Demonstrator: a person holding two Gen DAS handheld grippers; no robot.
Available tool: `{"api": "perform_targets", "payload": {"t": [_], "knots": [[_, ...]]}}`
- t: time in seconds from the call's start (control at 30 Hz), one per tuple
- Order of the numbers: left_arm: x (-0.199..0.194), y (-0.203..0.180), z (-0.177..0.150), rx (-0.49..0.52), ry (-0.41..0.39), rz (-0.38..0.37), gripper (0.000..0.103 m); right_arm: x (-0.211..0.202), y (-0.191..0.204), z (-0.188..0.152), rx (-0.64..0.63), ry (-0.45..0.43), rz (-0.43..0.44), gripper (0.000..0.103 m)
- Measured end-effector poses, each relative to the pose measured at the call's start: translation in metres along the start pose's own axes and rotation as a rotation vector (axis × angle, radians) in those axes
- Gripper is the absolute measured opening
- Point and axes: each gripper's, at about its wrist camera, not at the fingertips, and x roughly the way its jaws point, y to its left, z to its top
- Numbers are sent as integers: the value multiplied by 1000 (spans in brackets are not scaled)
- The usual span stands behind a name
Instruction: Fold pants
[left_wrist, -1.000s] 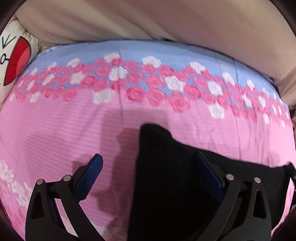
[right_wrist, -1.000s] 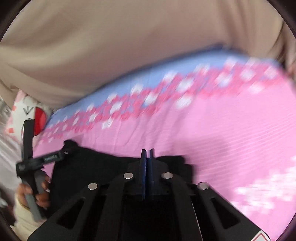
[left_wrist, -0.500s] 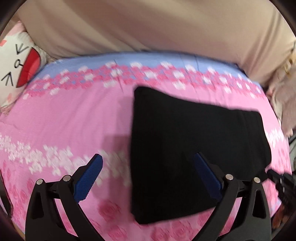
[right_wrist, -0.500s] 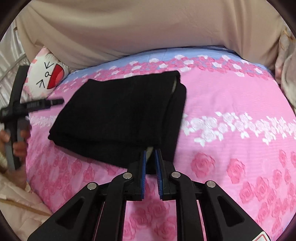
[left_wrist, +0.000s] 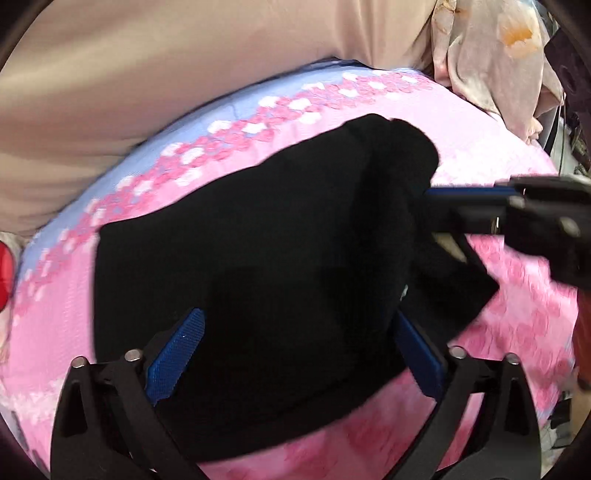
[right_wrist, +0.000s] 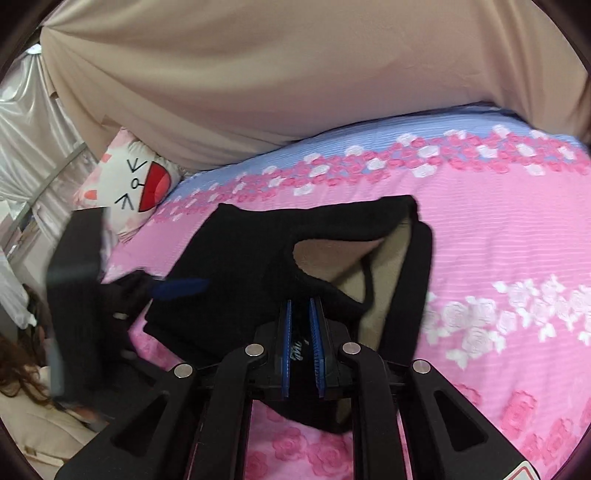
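Pink bedspread (right_wrist: 498, 229): pants (right_wrist: 258, 251) pinched in right hand-held gripper (right_wrist: 303, 321).

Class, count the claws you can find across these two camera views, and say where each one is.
2: the right claw grips the black pants at their near edge; the left claw, closing, straddles their other end. None seems hidden.

The pants (right_wrist: 251, 258) are matt black knit cloth, soft and slightly fuzzy, with a pale beige lining showing inside the opening. Under them the bedsheet (right_wrist: 498, 221) is finely ribbed woven cloth, matt, printed with roses. Behind the pants hangs a smooth beige fabric drape (right_wrist: 295, 74); left of the pants sits a soft printed pillow (right_wrist: 129, 181) and glossy, satiny silver curtain (right_wrist: 26, 140).
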Motion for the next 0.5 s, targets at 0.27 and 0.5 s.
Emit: {"api": "perform_targets", "payload": {"t": [0.27,0.5], "knots": [[-4,51,30,-177,-47,-120,6,-14,-24,-10,54,-1,-59,47],[-30,78,43,-235,-101,-190,6,4,-14,1,-16,9,-39,47]]}}
